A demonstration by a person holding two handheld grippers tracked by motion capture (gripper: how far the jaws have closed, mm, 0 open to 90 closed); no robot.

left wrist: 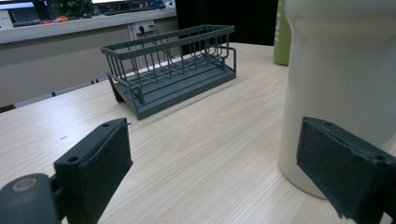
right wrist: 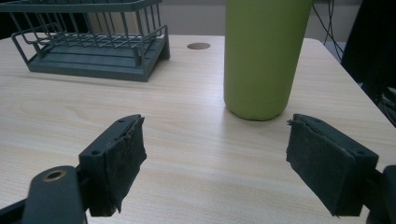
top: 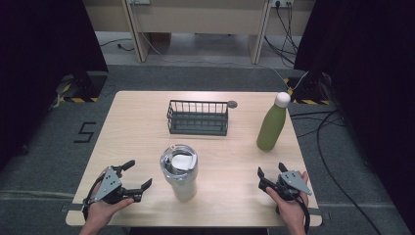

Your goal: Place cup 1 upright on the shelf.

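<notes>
Near the front edge of the counter [top: 147, 112], both tools, left tool [top: 133, 177] and right tool [top: 270, 174], are held wide open and empty, so the green bottle [top: 271, 125], standing far right, is best gripped gently around its middle.

Wooden table [top: 230, 142], wire basket [top: 197, 117], green bottle [top: 271, 125], tumbler [top: 179, 172]

Black tongs [top: 138, 175] with 2 felt-padded jaws, grey triangular plate, trailing black cable.
</notes>
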